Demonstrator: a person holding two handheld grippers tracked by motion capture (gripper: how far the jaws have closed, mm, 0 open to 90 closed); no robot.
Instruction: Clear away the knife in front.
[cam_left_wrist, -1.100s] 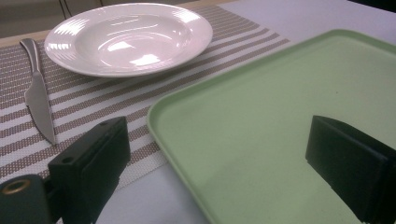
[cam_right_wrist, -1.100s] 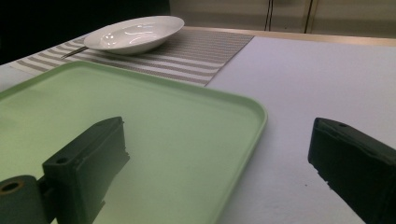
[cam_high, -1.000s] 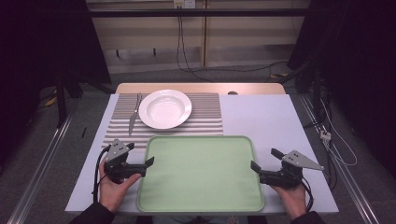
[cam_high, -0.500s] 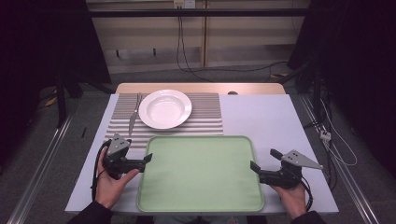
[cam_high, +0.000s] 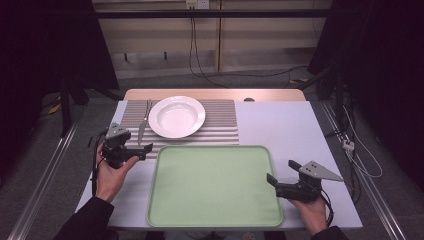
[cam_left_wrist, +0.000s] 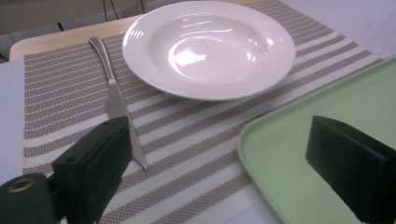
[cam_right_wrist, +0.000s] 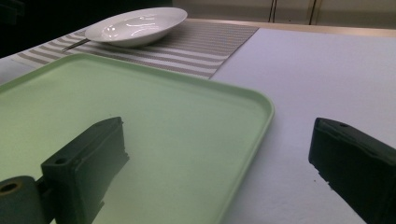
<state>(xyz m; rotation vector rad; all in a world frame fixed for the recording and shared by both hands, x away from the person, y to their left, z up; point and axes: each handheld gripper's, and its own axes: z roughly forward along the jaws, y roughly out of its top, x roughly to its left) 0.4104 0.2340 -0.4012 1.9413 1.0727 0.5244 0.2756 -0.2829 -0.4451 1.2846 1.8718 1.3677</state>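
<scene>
Lying beside the plate (cam_left_wrist: 208, 46), the knife (cam_left_wrist: 117, 102) nears the left gripper's (cam_left_wrist: 219, 163) gaping jaws.

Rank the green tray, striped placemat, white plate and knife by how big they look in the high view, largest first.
1. green tray
2. striped placemat
3. white plate
4. knife

The tray sits nearer the camera than the placemat, so that gap may be overstated.

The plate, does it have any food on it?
No, the plate is bare white inside, showing only glare from the lights, with a knife lying beside it on the striped mat.
</scene>
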